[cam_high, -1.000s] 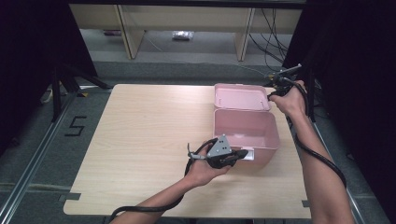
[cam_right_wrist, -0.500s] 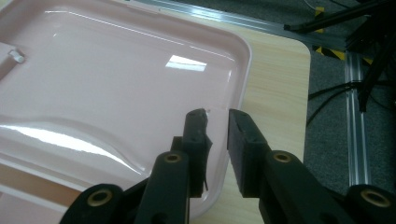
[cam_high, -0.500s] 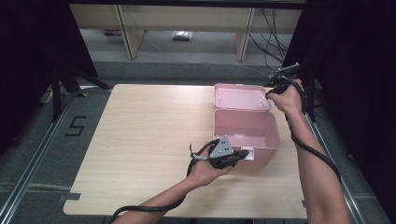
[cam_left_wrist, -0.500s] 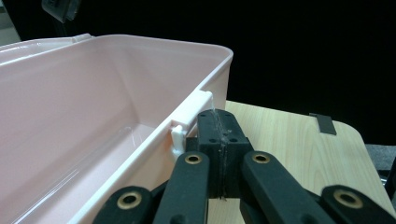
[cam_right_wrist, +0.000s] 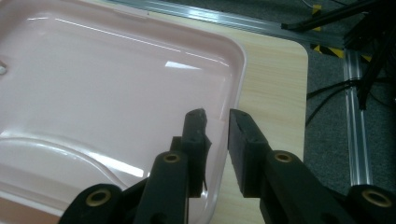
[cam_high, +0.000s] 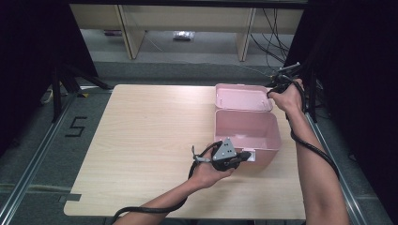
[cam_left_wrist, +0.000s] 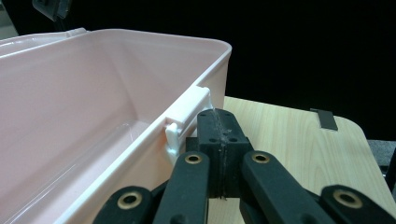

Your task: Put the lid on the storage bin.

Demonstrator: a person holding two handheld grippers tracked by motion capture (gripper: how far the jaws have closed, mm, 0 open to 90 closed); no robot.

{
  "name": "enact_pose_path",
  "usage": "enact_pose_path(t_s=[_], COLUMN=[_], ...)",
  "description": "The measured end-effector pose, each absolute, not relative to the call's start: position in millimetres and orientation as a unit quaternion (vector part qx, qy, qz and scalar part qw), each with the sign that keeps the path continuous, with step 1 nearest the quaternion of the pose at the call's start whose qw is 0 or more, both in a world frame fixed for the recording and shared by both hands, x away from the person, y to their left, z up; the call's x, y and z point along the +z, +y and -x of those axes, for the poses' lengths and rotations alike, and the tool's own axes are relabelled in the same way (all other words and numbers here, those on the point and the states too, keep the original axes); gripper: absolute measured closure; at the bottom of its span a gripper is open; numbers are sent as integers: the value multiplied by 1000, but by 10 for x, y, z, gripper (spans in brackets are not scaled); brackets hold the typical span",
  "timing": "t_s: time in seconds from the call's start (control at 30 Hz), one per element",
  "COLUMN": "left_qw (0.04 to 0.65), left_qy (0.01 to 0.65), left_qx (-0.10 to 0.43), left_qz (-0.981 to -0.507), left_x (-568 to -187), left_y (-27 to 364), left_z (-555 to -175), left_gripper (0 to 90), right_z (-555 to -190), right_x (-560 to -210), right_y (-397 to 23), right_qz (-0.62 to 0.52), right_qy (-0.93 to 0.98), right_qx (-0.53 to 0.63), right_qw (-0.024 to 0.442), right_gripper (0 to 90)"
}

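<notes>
Beside the pink box's [cam_high: 247, 131] latch [cam_left_wrist: 187, 114] the left gripper [cam_left_wrist: 218, 128] sits closed; the right gripper [cam_right_wrist: 217, 123], just opening, straddles the lid's [cam_right_wrist: 116, 84] rim.

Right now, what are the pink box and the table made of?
The pink box looks like smooth, glossy plastic: light glints off the inside of its open lid, and its white clasp has a moulded look. The table looks like pale wood with fine grain lines and a matte top, though it could be a printed wood-look layer over board.
</notes>
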State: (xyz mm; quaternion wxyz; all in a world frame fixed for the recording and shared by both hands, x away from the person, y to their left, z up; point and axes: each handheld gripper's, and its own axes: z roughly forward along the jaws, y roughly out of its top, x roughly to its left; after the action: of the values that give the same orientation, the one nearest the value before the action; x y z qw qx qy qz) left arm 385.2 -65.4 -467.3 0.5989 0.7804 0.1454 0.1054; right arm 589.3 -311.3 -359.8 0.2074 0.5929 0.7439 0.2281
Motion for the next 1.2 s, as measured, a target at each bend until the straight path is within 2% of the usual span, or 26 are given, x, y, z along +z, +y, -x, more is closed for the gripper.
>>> enact_pose_path(t_s=[0.3, 1.2], left_qw=[597, 597], left_qy=[147, 144], left_qx=[103, 101], left_qz=[-782, -783], left_x=[-4673, -4674], left_y=[-652, -653], left_z=[-3858, -3861], left_gripper=[898, 898], right_z=[-5987, -6163], right_x=[-3638, -3769], right_y=[-3075, -3165], right_qz=[-616, -629], right_qy=[730, 722], right_qx=[226, 213], right_qw=[193, 195], right_gripper=[778, 772])
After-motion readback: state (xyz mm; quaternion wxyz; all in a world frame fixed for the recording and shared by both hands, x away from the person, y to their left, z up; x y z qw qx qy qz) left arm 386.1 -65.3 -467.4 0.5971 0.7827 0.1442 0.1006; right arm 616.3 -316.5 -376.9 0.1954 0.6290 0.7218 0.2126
